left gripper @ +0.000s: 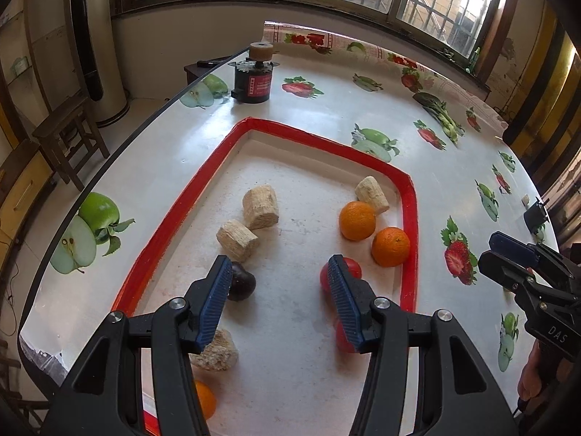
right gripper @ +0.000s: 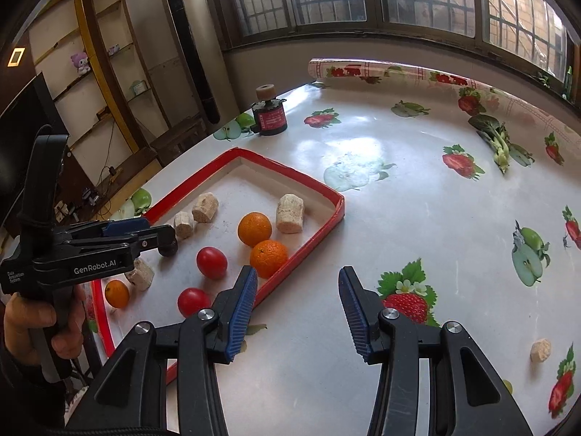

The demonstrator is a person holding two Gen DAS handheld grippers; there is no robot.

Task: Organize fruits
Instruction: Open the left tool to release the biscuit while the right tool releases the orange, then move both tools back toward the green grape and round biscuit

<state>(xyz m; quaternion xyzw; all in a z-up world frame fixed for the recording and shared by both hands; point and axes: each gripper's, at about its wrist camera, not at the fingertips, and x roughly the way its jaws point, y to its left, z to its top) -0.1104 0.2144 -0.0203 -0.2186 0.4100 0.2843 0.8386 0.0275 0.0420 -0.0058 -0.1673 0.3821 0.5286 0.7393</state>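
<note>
The tabletop (right gripper: 399, 218) wears glossy printed plastic cloth. On it, the red-rimmed tray (left gripper: 408, 218) looks matt; inside lie rough fibrous blocks (left gripper: 260, 208) and smooth-skinned tomatoes (right gripper: 211, 262).

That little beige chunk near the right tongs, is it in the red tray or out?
Out. The beige chunk lies alone on the fruit-print tablecloth, well apart from the red tray.

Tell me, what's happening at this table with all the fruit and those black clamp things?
A person is sorting fruit into a red-rimmed tray, holding a two-finger tool in each hand. The tray already holds three oranges, including a pair side by side near its right wall, two red tomatoes, a dark plum and some beige corn-cob chunks. Both tools are empty now: the left tool hangs open over the tray, the right tool open above the tablecloth beside it. One small cob piece lies outside the tray.
</note>
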